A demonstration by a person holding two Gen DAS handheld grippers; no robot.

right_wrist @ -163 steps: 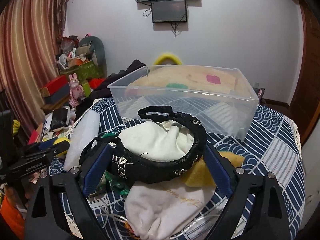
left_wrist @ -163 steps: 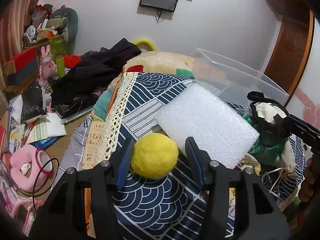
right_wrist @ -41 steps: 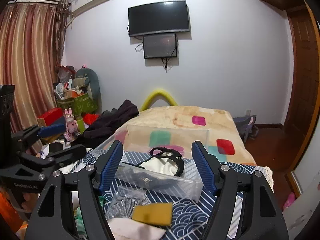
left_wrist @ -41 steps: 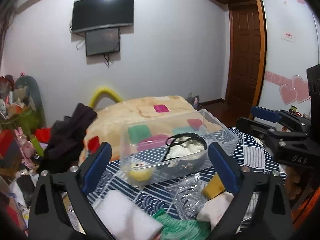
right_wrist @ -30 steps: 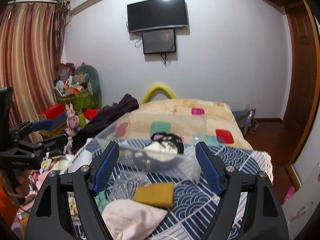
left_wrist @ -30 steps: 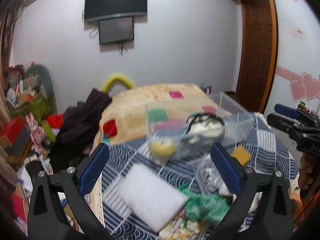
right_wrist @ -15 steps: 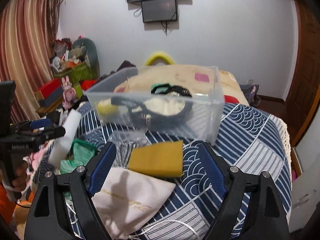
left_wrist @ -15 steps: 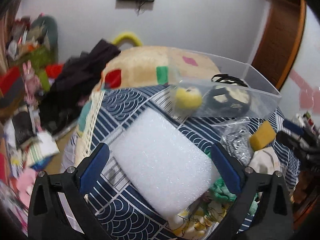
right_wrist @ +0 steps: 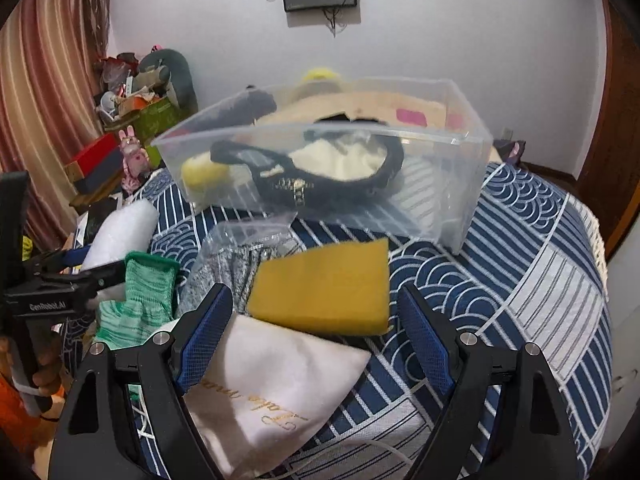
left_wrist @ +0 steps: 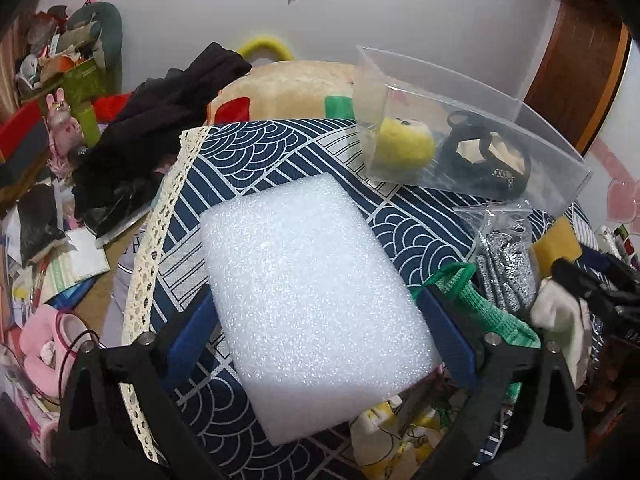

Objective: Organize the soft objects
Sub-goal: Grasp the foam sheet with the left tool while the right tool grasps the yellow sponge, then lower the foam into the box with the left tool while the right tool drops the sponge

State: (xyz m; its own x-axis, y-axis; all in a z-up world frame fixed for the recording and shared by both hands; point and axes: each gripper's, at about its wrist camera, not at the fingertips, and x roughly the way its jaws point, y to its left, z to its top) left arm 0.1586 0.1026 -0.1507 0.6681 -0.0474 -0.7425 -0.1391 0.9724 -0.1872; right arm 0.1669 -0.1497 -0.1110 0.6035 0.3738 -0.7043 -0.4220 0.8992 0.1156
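Your left tool (left_wrist: 316, 336) sits with its jaws apart around the white foam block (left_wrist: 312, 292), which lies flat on the counter (right_wrist: 520, 272), ready for squeezing. Your right tool (right_wrist: 316, 344) is likewise spread wide, framing the yellow sponge (right_wrist: 324, 284) propped on the white pouch (right_wrist: 272, 384). Both likely belong in the clear bin (right_wrist: 460, 200) behind.
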